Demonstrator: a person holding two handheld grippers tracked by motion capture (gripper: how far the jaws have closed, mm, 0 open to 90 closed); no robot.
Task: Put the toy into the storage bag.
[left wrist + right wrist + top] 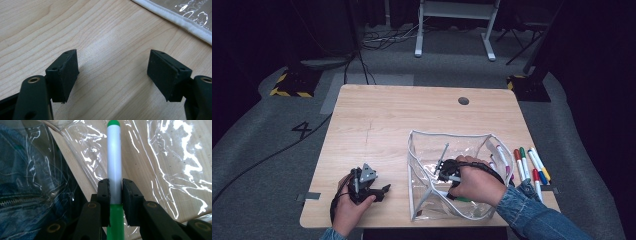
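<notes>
In the high view the right gripper reaches down into the open mouth of a clear plastic pouch with a white trim, at about five o'clock on the wooden table; the right hand covers most of the tool, so its jaws are hard to make out there. The right gripper view settles it: the two black jaws are clamped on the grey barrel of a green marker, which runs straight toward twelve o'clock, its green cap end near the top edge and its green lower part cut off at the bottom. Crinkled clear plastic of the pouch lies all around the marker, with glare hiding detail, and blue denim with a zipper shows through the pouch wall at nine o'clock. Inside the pouch other pens are blurred by the plastic. Beside the pouch at three o'clock lie loose markers, partly covered by the denim sleeve. The left gripper rests at seven o'clock, well apart from the pouch, held by the left hand. The left gripper view shows its jaws spread with only bare wood between them, and the pouch's white edge cut off at one o'clock.
</notes>
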